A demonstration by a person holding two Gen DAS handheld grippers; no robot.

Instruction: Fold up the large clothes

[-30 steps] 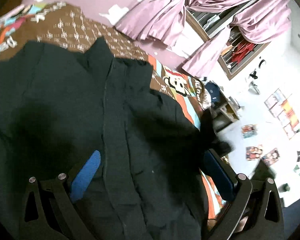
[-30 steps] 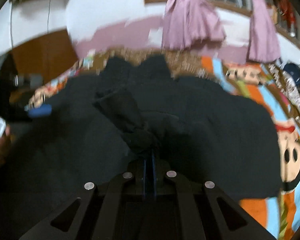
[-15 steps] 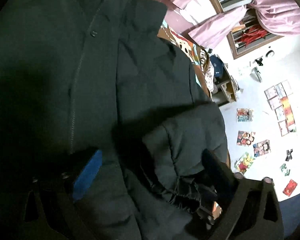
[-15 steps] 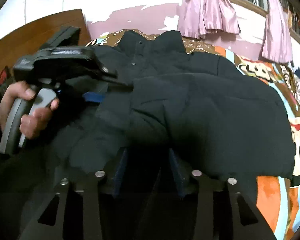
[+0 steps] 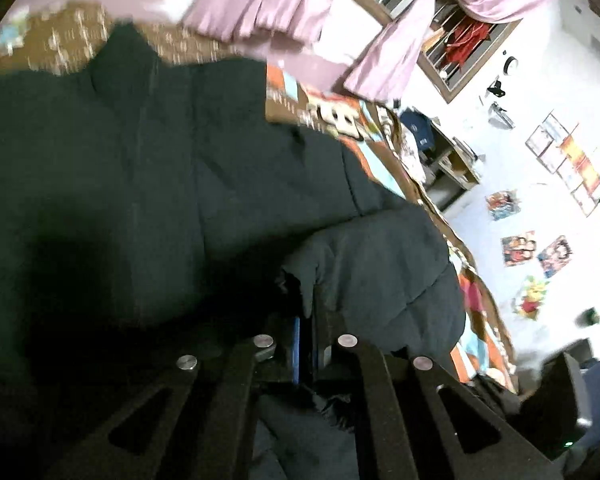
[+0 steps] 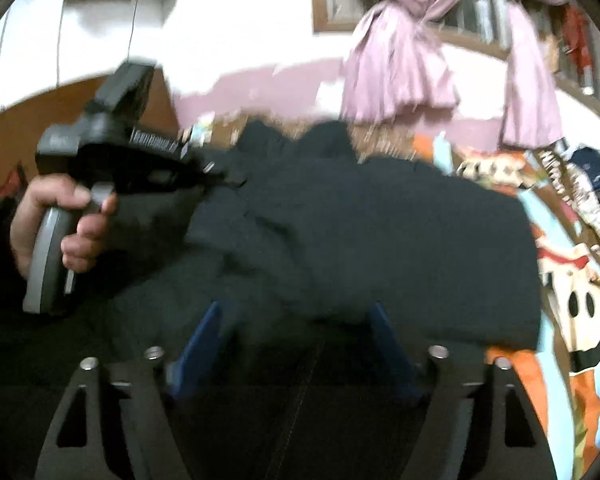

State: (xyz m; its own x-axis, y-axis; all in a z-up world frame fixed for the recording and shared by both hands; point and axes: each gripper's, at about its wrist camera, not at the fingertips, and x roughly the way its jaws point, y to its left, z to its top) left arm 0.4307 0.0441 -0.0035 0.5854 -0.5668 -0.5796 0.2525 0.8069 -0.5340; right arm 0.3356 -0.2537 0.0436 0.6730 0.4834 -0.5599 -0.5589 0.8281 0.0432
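A large dark quilted jacket (image 5: 180,168) lies spread on the bed, collar at the far end; it also fills the right wrist view (image 6: 380,232). My left gripper (image 5: 306,344) is shut on a fold of the jacket's sleeve (image 5: 372,264), which lies doubled over the body. In the right wrist view the left gripper (image 6: 216,174) is held in a hand at the left, pinching the fabric. My right gripper (image 6: 296,340) is open, its blue fingers (image 6: 200,336) resting low over the jacket with nothing between them.
The bed has a colourful cartoon-print cover (image 6: 572,292) showing right of the jacket. A brown headboard (image 6: 16,132) stands at the left. Pink curtains (image 6: 400,68) hang on the far wall. A small shelf (image 5: 448,160) and posters (image 5: 520,248) are beyond the bed's right edge.
My right gripper let go of the sleeve and opened wide. My left gripper closed on the sleeve fold that was laid over the jacket's body.
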